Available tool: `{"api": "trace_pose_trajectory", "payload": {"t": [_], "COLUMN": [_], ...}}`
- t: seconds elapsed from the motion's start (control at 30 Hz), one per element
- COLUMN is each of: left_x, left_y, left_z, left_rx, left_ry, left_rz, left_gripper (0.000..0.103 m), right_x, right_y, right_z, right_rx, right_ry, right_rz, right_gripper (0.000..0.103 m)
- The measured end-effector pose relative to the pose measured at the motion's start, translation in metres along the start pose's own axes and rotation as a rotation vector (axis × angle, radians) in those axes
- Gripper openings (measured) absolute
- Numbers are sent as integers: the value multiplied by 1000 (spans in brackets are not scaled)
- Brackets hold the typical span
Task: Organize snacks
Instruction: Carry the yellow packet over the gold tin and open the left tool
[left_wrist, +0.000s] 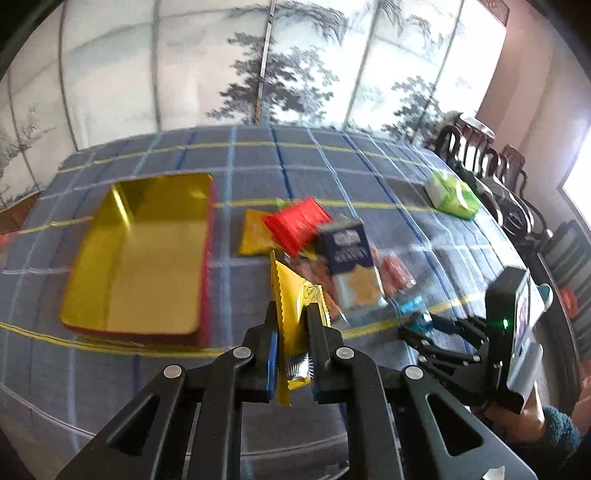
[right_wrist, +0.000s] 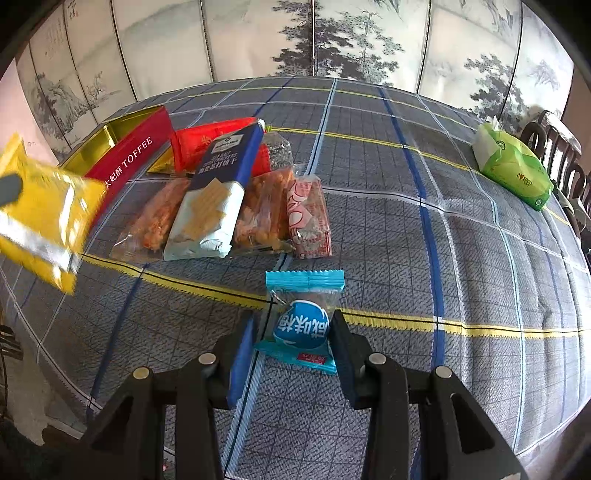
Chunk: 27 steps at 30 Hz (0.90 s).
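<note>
Red tin: reads "TOFFEE", far left
Left tool: pinching yellow packet
Right tool: pinching blue packet

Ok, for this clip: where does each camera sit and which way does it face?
Left wrist: on the left gripper, angled down over the table; its fingers pinch a yellow snack packet; the right gripper and a sleeve show.
Right wrist: on the right gripper, tilted down at a blue candy packet between its fingers.
Shared: toffee tin, cracker pack, green tissue pack.
</note>
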<state>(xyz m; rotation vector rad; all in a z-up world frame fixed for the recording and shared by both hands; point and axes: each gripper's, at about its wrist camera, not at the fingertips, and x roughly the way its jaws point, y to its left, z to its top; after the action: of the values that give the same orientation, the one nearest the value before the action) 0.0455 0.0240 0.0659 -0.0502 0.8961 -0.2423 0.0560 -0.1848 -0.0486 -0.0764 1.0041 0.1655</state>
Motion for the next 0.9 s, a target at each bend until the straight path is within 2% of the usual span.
{"api": "trace_pose_trajectory", "payload": {"t": [0.23, 0.4, 0.5, 0.63, 0.9], "left_x": [-19, -17, -9, 6, 31], "left_y": [37, 69, 95, 125, 157], "left_z": [23, 35, 42, 45, 36], "left_rx": [-25, -56, -69, -83, -97], "left_ry": [-72, -86, -75, -45, 15], "left_rz": [99, 179, 236, 274, 286], "left_gripper": [11, 11, 11, 11, 11], "right_x": [0, 0, 0, 1, 2], "right_y": [0, 1, 2, 3, 5], "right_z": [0, 0, 0, 1, 3], "right_rx": [-1, -3, -3, -2, 5], "right_ry": [2, 3, 5, 9, 14], "right_rz": [-5, -11, -15, -22, -35], "right_gripper": [40, 40, 40, 40, 40]}}
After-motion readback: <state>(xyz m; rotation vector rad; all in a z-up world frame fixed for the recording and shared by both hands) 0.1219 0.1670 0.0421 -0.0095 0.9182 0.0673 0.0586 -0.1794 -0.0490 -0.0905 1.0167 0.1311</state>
